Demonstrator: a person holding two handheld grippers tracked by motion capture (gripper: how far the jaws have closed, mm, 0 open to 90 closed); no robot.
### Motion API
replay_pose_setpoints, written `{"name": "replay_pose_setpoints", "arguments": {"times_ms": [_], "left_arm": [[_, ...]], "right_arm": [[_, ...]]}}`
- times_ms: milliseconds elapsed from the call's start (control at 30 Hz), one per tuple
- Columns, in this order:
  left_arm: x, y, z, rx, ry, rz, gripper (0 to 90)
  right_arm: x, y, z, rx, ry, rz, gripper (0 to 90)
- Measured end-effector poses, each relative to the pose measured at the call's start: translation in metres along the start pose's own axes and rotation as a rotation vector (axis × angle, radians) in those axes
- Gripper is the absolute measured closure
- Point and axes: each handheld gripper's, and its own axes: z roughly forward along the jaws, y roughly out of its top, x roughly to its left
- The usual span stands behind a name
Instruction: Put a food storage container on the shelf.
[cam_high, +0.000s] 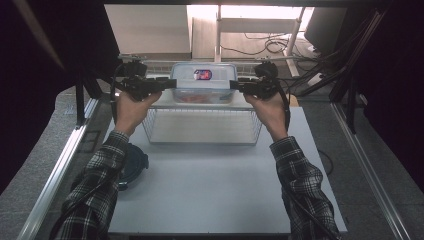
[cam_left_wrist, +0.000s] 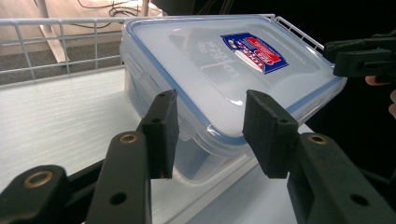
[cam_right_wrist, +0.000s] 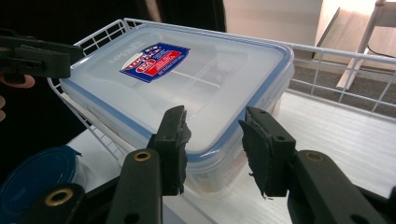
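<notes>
We've got the clear plastic container (cam_high: 204, 82) with its blue-sealed lid sitting on the upper shelf of the white wire rack (cam_high: 200, 131). Our left gripper (cam_high: 169, 83) has its 2 jaws clamped on the container's left end, and our right gripper (cam_high: 235, 85) is clamped on the right end. A dark blue lid (cam_high: 134, 162) lies on the table.

The high view looks forward and down from the near side, while both gripper views face inward, close on the lidded plastic container (cam_high: 203, 82) they share.
</notes>
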Motion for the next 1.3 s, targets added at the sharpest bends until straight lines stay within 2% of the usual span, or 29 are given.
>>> {"name": "replay_pose_setpoints", "arguments": {"times_ms": [100, 133, 233, 300, 433, 500, 567, 600, 667, 700, 767, 900, 967, 1133, 1167, 1300], "left_arm": [[-0.001, 0.000, 0.000, -0.001, 0.009, 0.007, 54.5], [-0.003, 0.000, 0.000, -0.003, 0.020, 0.020, 52.1], [-0.006, -0.001, -0.001, 0.004, 0.018, 0.056, 41.5], [-0.008, -0.004, -0.002, 0.006, 0.026, 0.084, 35.8], [-0.010, -0.010, -0.006, 0.002, -0.016, 0.081, 27.3], [-0.011, -0.012, -0.006, 0.003, -0.021, 0.083, 23.9], [-0.015, -0.017, -0.008, 0.006, -0.036, 0.096, 21.9], [-0.021, -0.022, -0.010, 0.010, -0.036, 0.115, 18.3], [-0.027, -0.029, -0.012, 0.006, -0.041, 0.141, 14.5], [-0.027, -0.029, -0.012, 0.006, -0.041, 0.141, 13.8], [-0.035, -0.039, -0.015, 0.001, -0.033, 0.182, 12.2], [-0.046, -0.056, -0.017, 0.029, -0.013, 0.241, 8.2], [-0.050, -0.066, -0.018, 0.034, -0.019, 0.265, 8.1], [-0.059, -0.086, -0.021, 0.025, -0.028, 0.290, 6.3], [-0.059, -0.086, -0.021, 0.025, -0.028, 0.290, 5.2], [-0.069, -0.108, -0.024, 0.028, -0.042, 0.302, 3.4]], "right_arm": [[0.000, 0.000, -0.001, 0.000, 0.000, 0.000, 58.7], [0.001, 0.000, -0.001, -0.001, -0.001, -0.001, 57.8], [0.003, -0.001, -0.001, -0.016, -0.018, -0.015, 47.9], [0.004, -0.003, -0.002, -0.025, -0.004, -0.015, 39.6], [0.009, -0.009, -0.004, -0.035, 0.007, -0.047, 23.4], [0.012, -0.012, -0.006, -0.048, 0.006, -0.057, 16.9], [0.014, -0.014, -0.007, -0.053, 0.004, -0.062, 14.5], [0.017, -0.018, -0.009, -0.052, 0.009, -0.077, 10.8], [0.021, -0.023, -0.011, -0.049, 0.007, -0.096, 9.0], [0.021, -0.023, -0.011, -0.049, 0.007, -0.096, 9.0], [0.026, -0.031, -0.013, -0.042, 0.015, -0.126, 6.9], [0.032, -0.045, -0.017, -0.035, 0.027, -0.163, 5.3], [0.035, -0.050, -0.019, -0.036, 0.026, -0.179, 4.8], [0.043, -0.065, -0.025, -0.028, 0.038, -0.205, 3.5], [0.043, -0.065, -0.025, -0.028, 0.038, -0.205, 3.5], [0.052, -0.082, -0.030, -0.014, 0.049, -0.232, 1.6]]}}
